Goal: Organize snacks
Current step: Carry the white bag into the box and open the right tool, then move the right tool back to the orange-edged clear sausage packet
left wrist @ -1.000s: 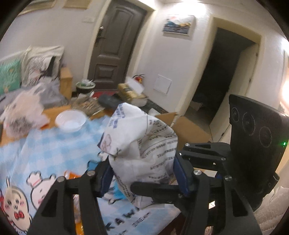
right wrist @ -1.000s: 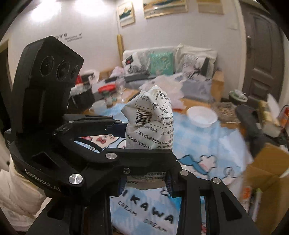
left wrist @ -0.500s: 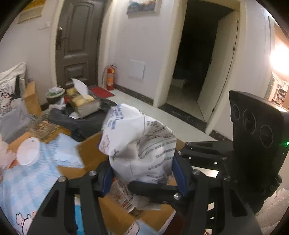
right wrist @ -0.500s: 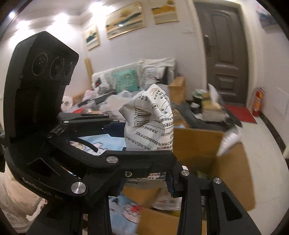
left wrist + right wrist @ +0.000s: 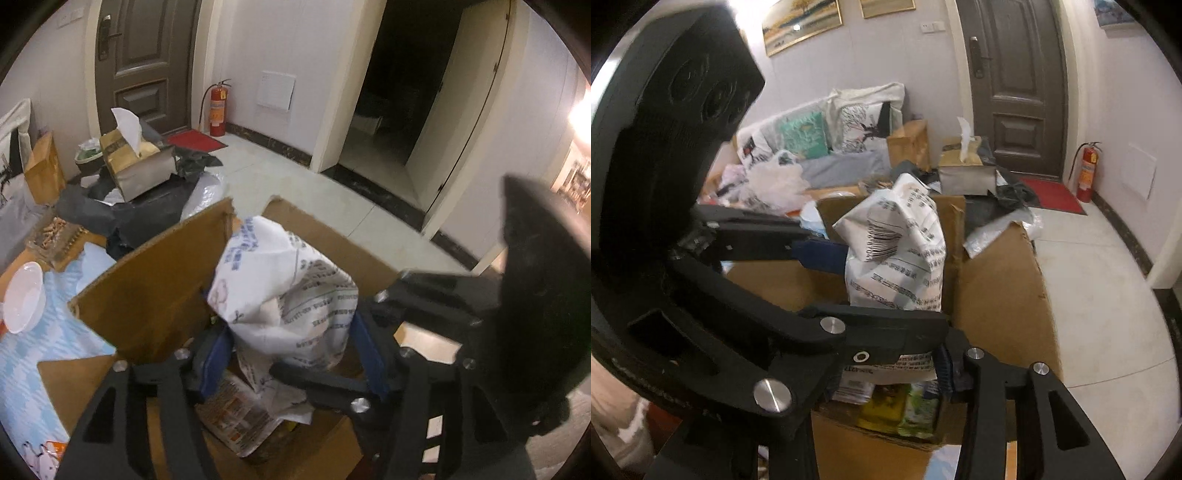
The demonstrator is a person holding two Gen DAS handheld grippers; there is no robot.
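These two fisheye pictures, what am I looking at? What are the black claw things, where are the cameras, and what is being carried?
No robot here: a person holds a two-finger tool in each hand, and each tool carries a camera looking along its fingers. One picture is from the left tool, the other from the right tool. Both tools are shut on the same crumpled white bag with printed text and a barcode, held over an open cardboard box that already contains snack packets. Beside the box is a blue checked tablecloth with a white bowl. Behind stand a tissue box, a door and a fire extinguisher.
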